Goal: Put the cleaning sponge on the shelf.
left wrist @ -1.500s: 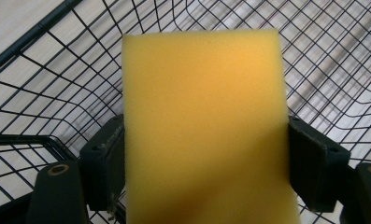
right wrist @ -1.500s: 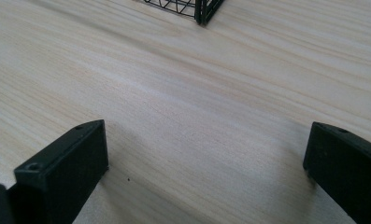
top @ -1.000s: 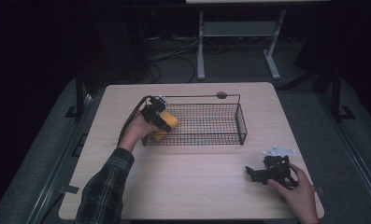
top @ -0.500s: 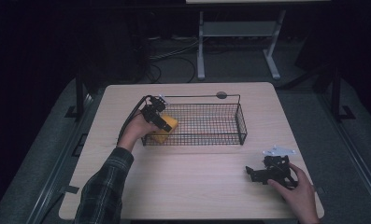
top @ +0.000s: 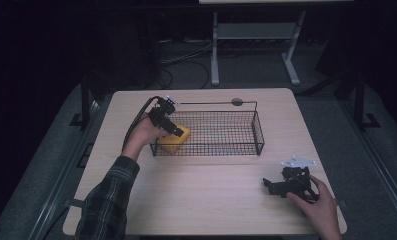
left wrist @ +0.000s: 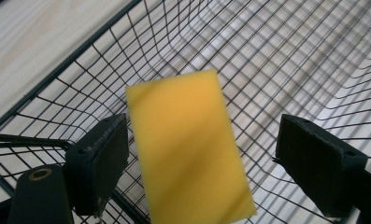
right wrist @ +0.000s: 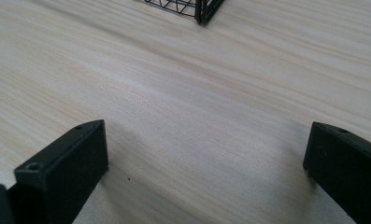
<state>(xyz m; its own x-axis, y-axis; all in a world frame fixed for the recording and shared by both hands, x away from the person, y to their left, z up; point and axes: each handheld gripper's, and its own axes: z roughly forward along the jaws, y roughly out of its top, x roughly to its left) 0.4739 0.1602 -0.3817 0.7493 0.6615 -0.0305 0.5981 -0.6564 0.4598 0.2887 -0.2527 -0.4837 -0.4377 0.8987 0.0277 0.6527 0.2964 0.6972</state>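
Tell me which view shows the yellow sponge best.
The left gripper view: the sponge sits large between the open left gripper, inside the wire basket. The high view shows it small, partly hidden by that gripper. The right gripper view faces the table.

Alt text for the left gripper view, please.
A yellow sponge sits between the left gripper's open black jaws, inside a black wire basket. The right jaw stands apart from it. Pale wooden table shows beyond the basket's rim.
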